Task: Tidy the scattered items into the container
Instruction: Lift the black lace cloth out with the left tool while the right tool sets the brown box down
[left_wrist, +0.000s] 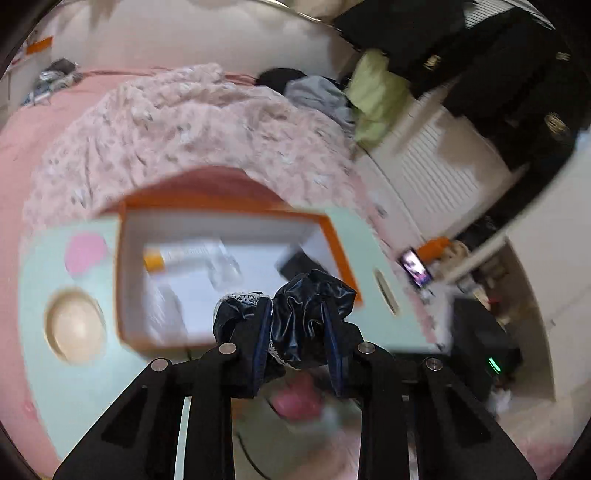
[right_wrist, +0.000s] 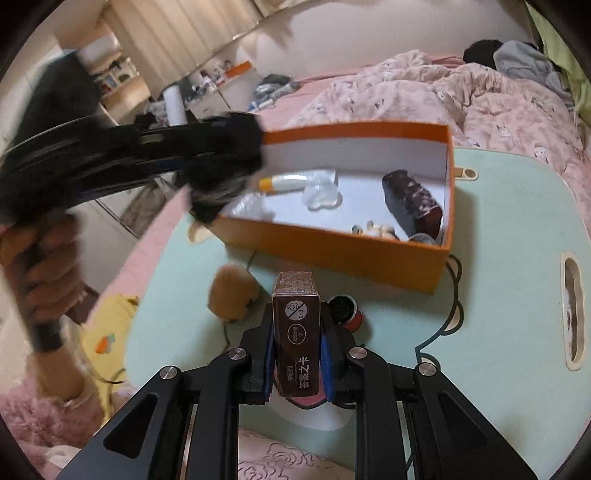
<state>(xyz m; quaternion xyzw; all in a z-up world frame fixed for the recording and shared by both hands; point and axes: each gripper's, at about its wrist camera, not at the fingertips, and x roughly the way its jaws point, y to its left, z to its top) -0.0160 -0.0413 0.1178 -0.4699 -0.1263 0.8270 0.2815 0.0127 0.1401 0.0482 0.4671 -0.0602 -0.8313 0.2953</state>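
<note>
Left wrist view first: the left gripper (left_wrist: 297, 328) has its jaws closed most of the way on a black satin scrunchie (left_wrist: 295, 306) with a lace edge, the fabric bunched between the blue pads and held above the near rim of the orange box (left_wrist: 336, 240), which fills the picture from 9 o'clock across to 2 o'clock. Inside on the white floor lie an orange-capped tube (left_wrist: 173, 258) and a clear plastic piece (left_wrist: 227, 264), both blurred. The box stands on a mint green lap table (left_wrist: 55, 258) on the pink bed, with a crumpled pink blanket (left_wrist: 184, 133) behind at 12 o'clock. Over to the right wrist view: the right gripper (right_wrist: 297, 347) is clamped on a brown card box (right_wrist: 297, 332), upright between the jaws, low over the table at 6 o'clock. The left gripper (right_wrist: 207, 162) hangs blurred over the box's left corner at 10 o'clock, scrunchie in its grip. In the box, a dark brown packet (right_wrist: 410, 201) leans toward the right wall at 2 o'clock. On the table, a tan plush toy (right_wrist: 231, 293) sits at 8 o'clock beside the card box, and a small black and orange round thing (right_wrist: 345, 310) sits just right of the gripper.
</note>
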